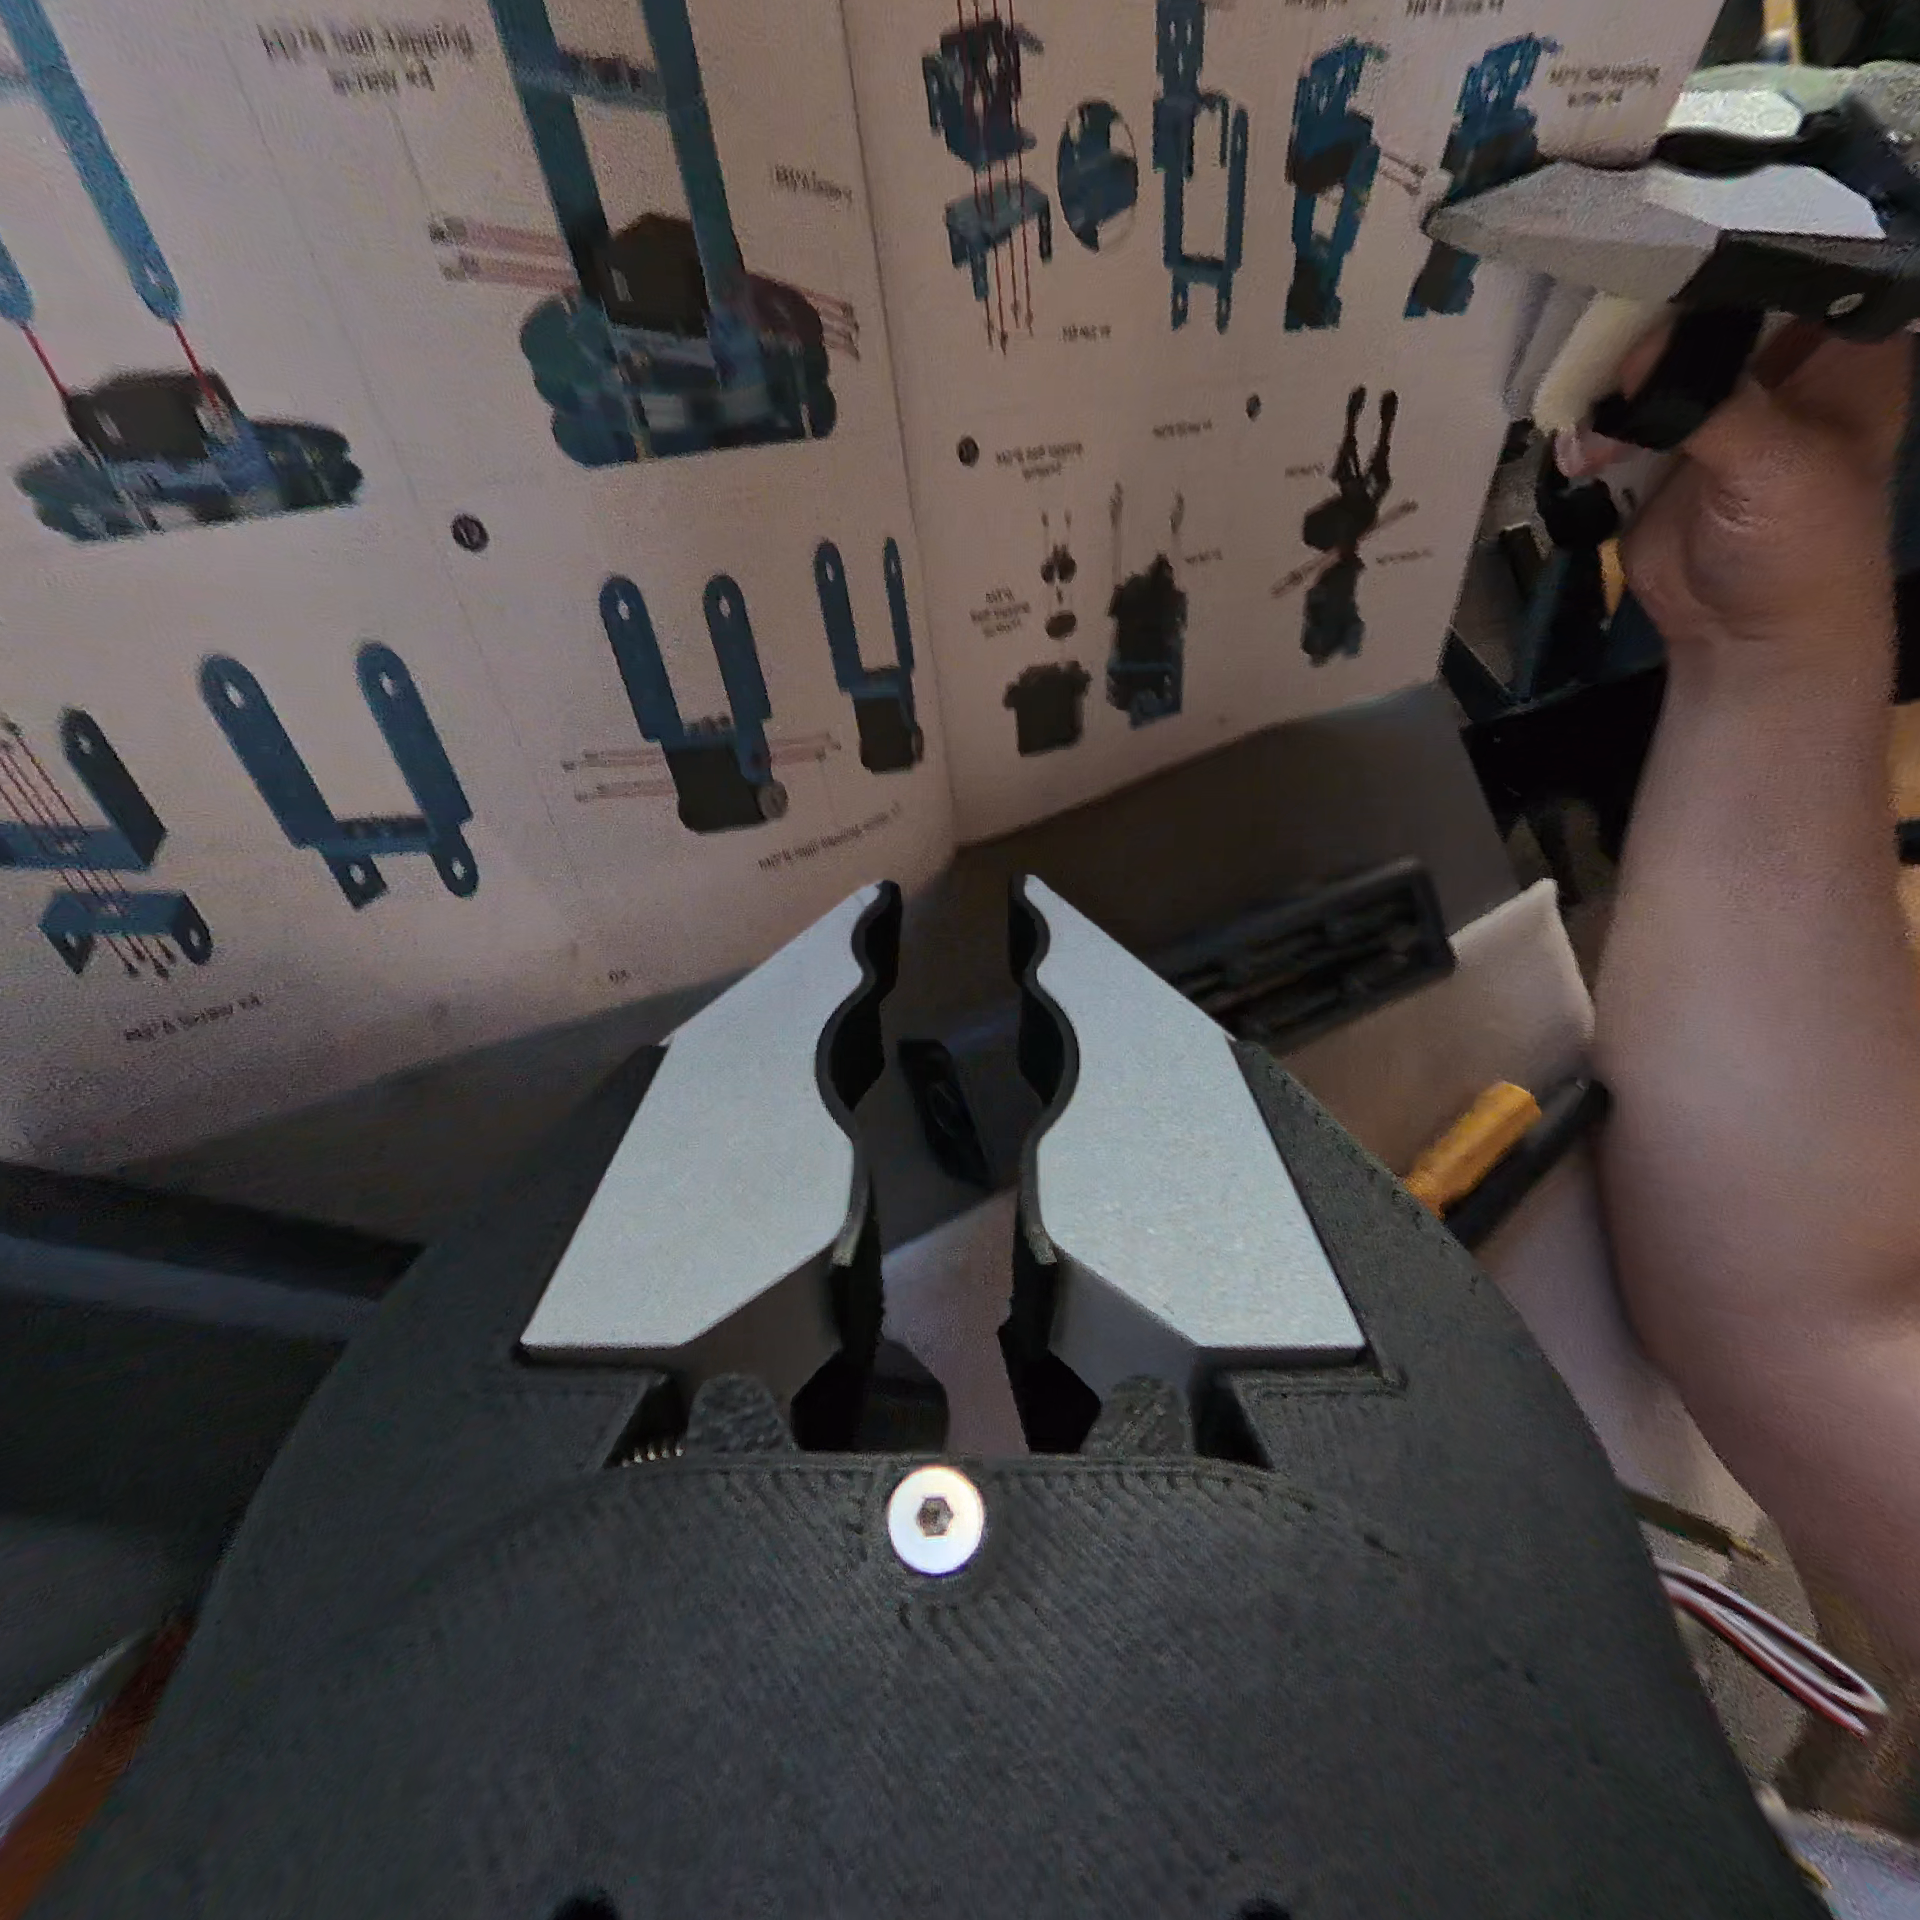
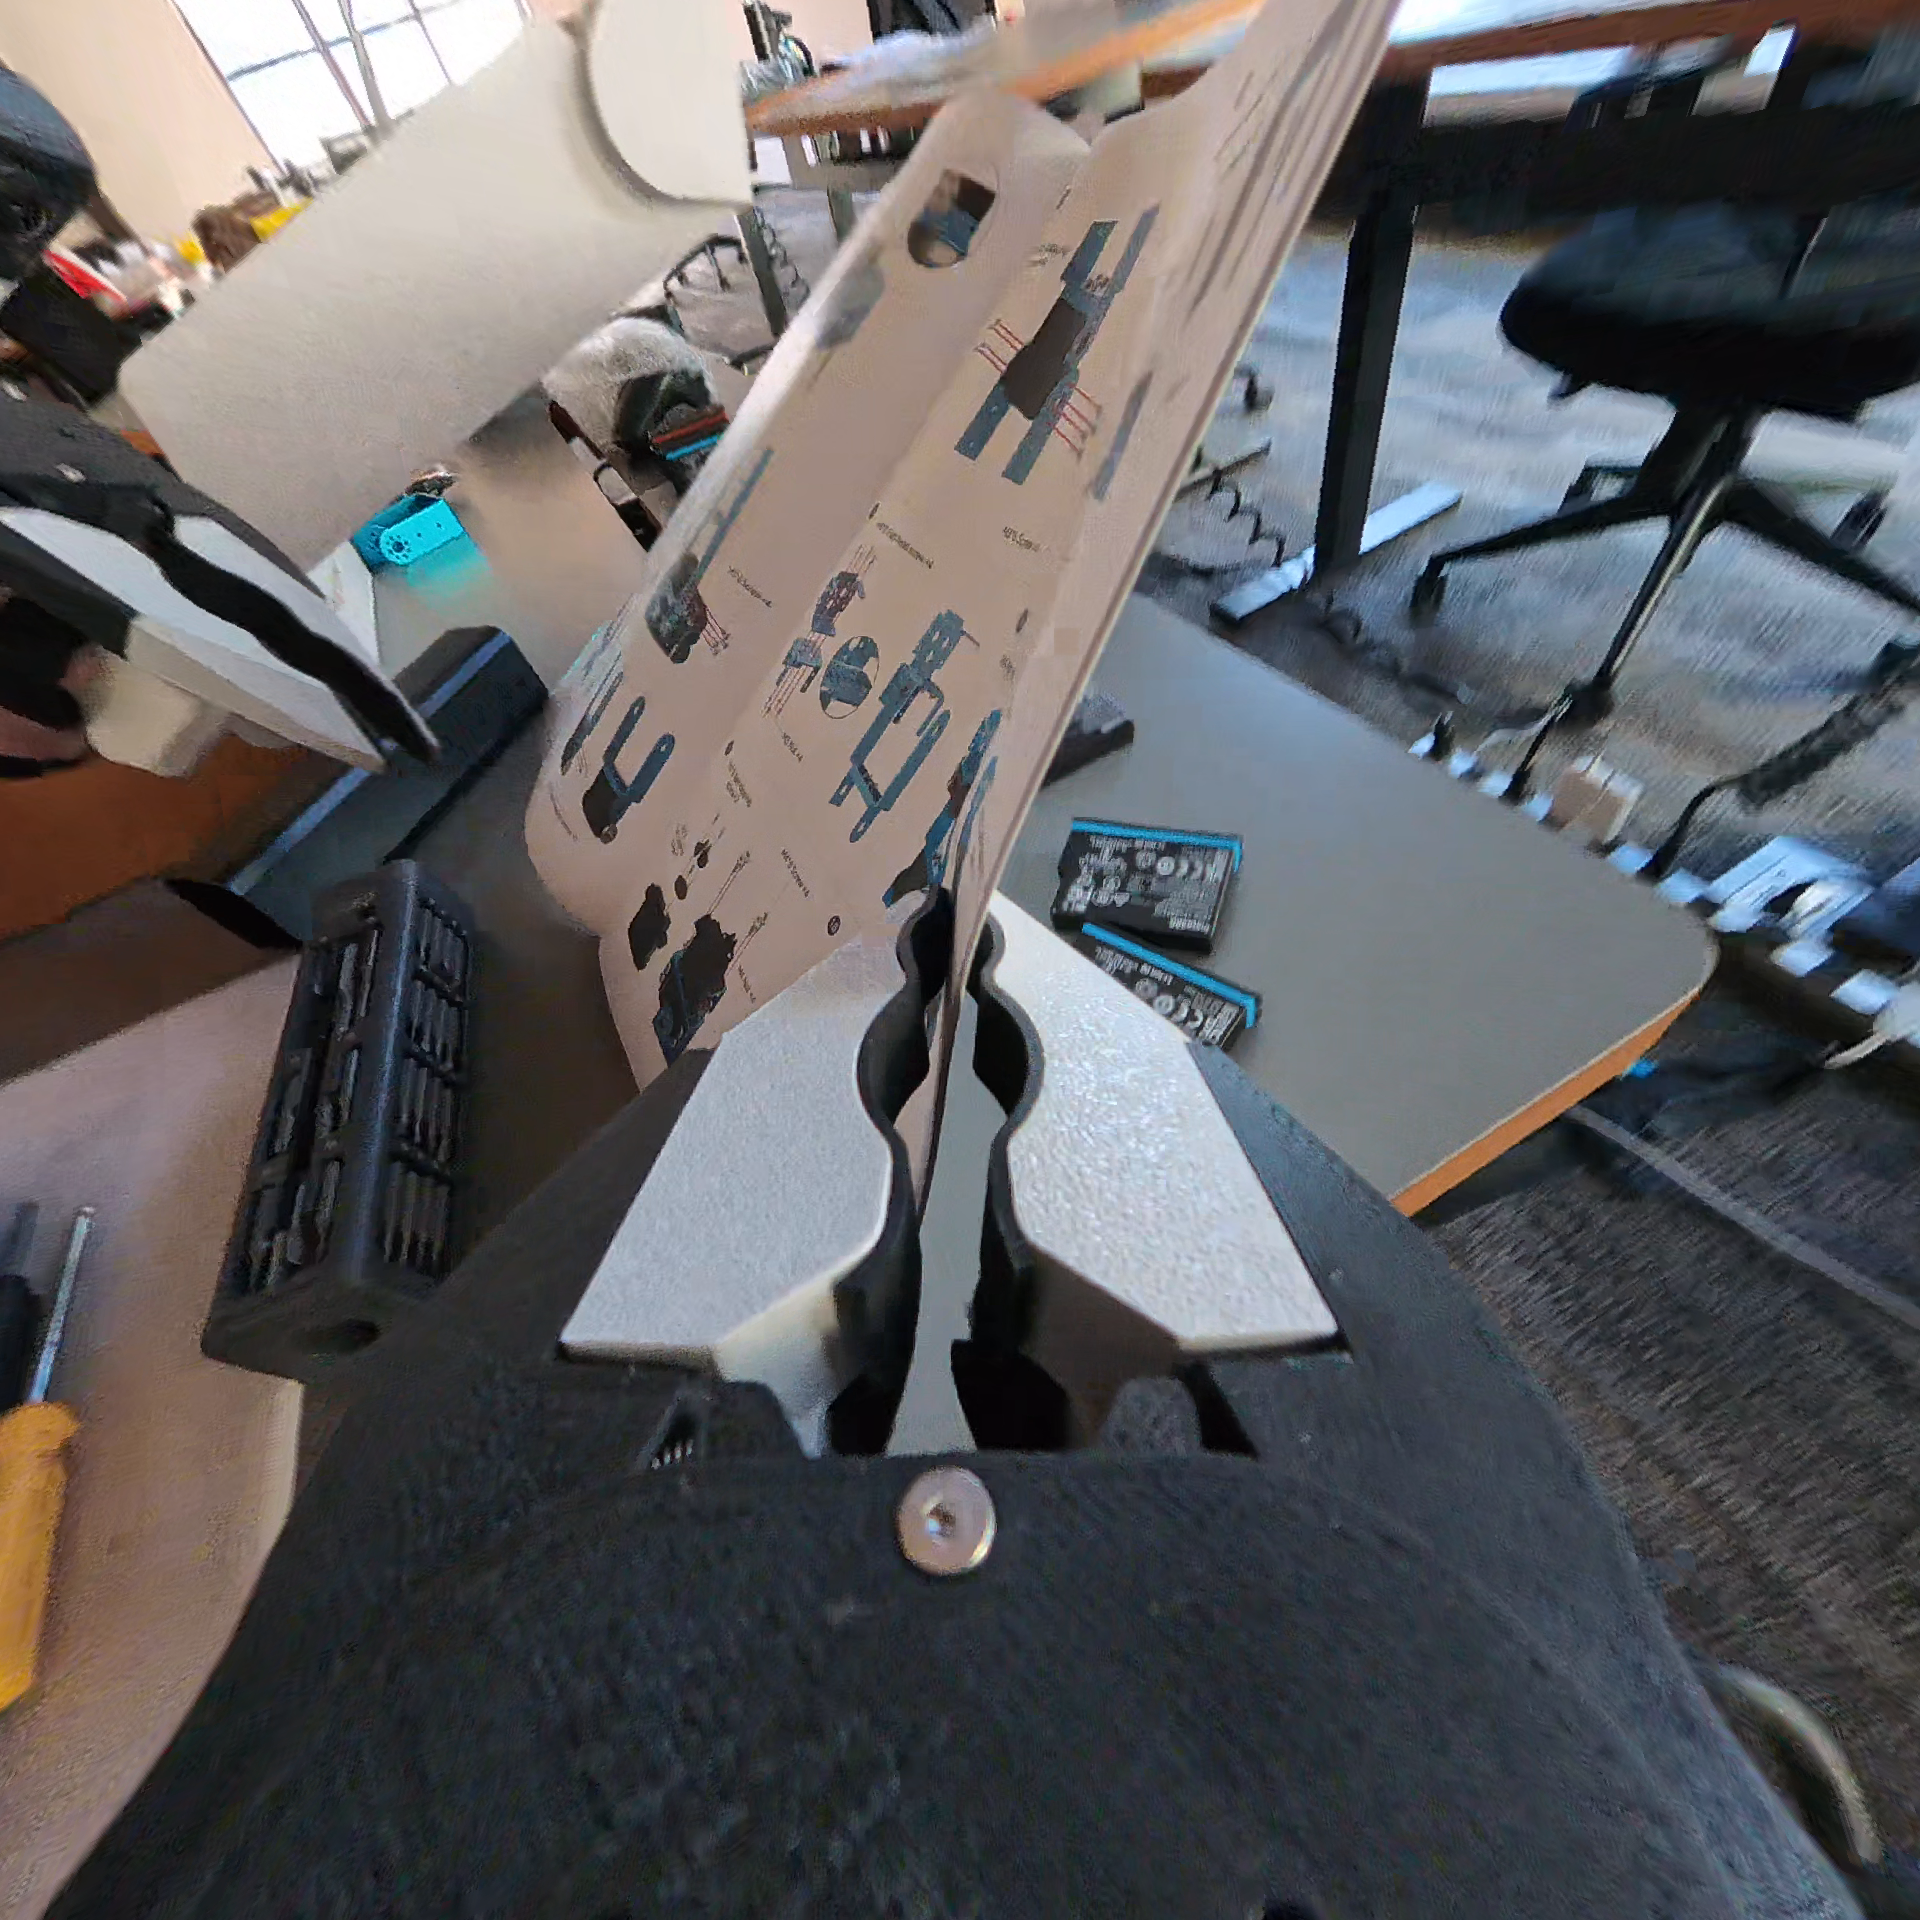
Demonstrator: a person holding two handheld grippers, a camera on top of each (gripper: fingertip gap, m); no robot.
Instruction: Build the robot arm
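Note:
A folded white instruction sheet printed with blue and black part drawings stands upright in front of my left gripper. The left gripper is open by a narrow gap and empty, just short of the sheet's lower edge. A small black part lies on the table under its fingers. My right gripper is shut on the sheet's edge and holds it up, tilted. The right gripper also shows at the top right of the left wrist view, with a hand below it. The left gripper shows at the left of the right wrist view.
A black bit case and a yellow-handled screwdriver lie at the left. Two black batteries with blue edges lie on the grey table near its right edge. A blue part sits further back. An office chair stands beyond the table. One gripper's finger ends stand about 25 cm off the other's. From the left gripper's tips to the black bit case is close to 11 cm.

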